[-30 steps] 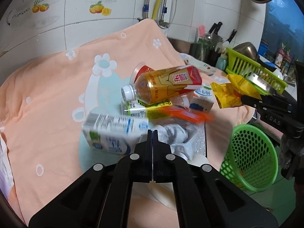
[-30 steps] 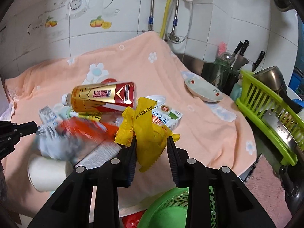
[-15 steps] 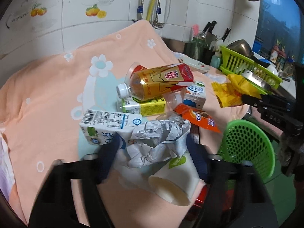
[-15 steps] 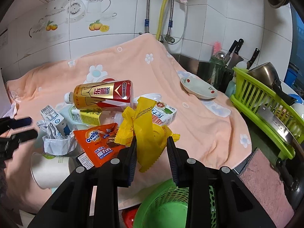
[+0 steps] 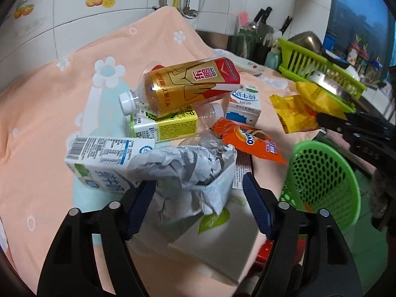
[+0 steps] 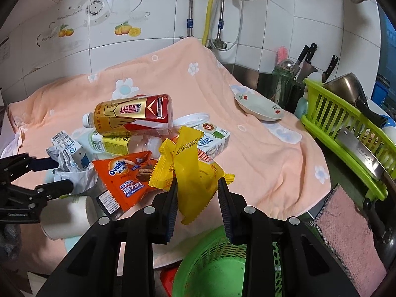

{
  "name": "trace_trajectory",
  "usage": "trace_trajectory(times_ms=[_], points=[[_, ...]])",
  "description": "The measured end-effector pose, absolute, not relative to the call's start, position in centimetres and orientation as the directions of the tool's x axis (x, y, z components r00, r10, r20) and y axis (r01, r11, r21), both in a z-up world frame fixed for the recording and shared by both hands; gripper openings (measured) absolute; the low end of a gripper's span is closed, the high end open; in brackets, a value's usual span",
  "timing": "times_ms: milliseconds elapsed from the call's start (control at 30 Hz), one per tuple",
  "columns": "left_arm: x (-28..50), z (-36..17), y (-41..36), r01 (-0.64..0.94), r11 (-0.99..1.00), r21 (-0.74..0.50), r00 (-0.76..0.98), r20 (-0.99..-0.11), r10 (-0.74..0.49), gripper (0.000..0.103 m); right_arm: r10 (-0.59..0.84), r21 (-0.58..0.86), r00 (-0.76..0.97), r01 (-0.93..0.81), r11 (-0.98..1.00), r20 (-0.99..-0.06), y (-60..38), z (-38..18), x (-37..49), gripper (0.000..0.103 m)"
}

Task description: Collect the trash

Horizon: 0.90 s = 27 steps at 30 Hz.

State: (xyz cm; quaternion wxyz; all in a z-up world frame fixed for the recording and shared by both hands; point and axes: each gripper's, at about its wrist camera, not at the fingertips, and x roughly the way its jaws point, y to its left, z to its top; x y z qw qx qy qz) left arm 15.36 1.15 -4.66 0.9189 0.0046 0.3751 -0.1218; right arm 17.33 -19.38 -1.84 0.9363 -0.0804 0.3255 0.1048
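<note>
Most of the trash remains heaped on the peach flowered towel [image 6: 247, 148] over the desk; the perforated green plastic basket [image 6: 217, 269] below its edge looks nearly empty, though little of its inside shows; the right gripper [image 6: 198, 193] pinches crinkly yellow wrappers [image 6: 190, 168] above it; the left gripper [image 5: 198, 198] has its jaws closing around crumpled grey paper [image 5: 188, 170], apparently not yet pressing it; a glossy drink bottle [image 5: 183, 86], cartons and an orange foil packet [image 5: 250, 141] await.

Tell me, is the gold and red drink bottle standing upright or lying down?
Lying down. The bottle rests on its side on other trash, white cap pointing left.

Three cartons [image 5: 106, 153], two bottles [image 5: 188, 86], two wrappers [image 5: 250, 141], one cup [image 6: 66, 217].
</note>
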Motion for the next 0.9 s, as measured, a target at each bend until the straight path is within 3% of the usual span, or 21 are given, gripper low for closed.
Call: trace_trajectory(times_ms=[67,200,367,900], points=[[16.0,-5.1,0.9,0.233,0.969,-0.079,0.677,-0.702,-0.22,0.042,0.143,-0.081,0.766,-0.247,0.966,-0.627,-19.5,-1.9,17.1,0.03],[16.1,-5.2,1.2,0.241,0.966,-0.095,0.678,-0.695,-0.238,0.022,0.136,-0.083,0.768,-0.24,0.967,-0.626,-19.9,-2.0,16.3,0.03],[15.3,-4.0,2.0,0.234,0.966,-0.111,0.703,-0.667,-0.247,0.017,0.127,-0.077,0.77,-0.223,0.972,-0.625,-21.0,-1.9,15.2,0.031],[13.4,0.9,2.0,0.282,0.948,-0.148,0.762,-0.565,-0.315,0.017,0.047,-0.068,0.75,-0.122,0.99,-0.66,-25.5,-4.2,10.6,0.034]])
